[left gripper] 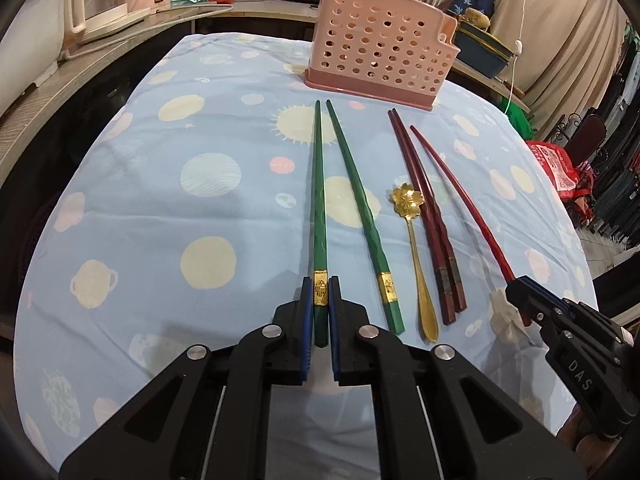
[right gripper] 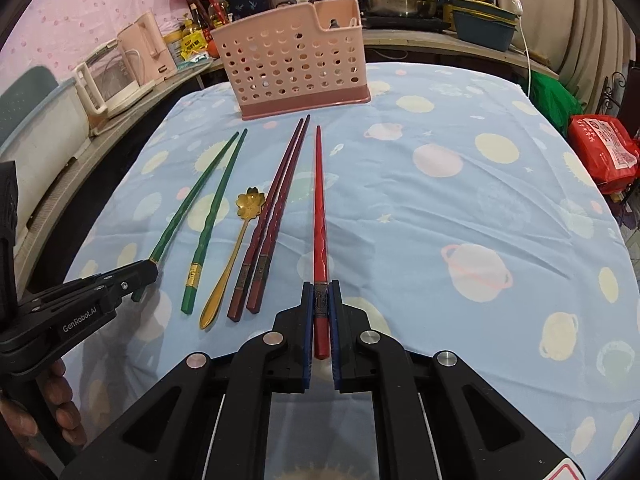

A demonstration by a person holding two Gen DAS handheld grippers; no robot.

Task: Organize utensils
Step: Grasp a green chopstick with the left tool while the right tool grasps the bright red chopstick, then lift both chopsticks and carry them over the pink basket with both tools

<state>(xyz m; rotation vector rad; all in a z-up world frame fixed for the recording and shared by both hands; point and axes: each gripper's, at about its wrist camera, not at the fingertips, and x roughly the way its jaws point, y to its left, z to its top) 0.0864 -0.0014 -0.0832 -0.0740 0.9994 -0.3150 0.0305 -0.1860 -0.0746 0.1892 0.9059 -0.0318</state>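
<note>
My left gripper (left gripper: pixel 320 286) is shut on the handle end of a green chopstick (left gripper: pixel 318 200) that lies on the blue cloth. A second green chopstick (left gripper: pixel 360 208) lies just right of it. My right gripper (right gripper: pixel 321 290) is shut on the handle end of a bright red chopstick (right gripper: pixel 319 200). Between them lie a gold flower spoon (left gripper: pixel 414 248) and a pair of dark red chopsticks (left gripper: pixel 424 216). The pink perforated utensil holder (left gripper: pixel 380 46) stands upright at the far end of the table; it also shows in the right wrist view (right gripper: pixel 294 58).
The table is covered by a blue cloth with planet prints (left gripper: pixel 160 200). A counter with a kettle (left gripper: pixel 100 0), pots and bottles runs behind and left. A red bag (right gripper: pixel 604 152) sits off the right edge.
</note>
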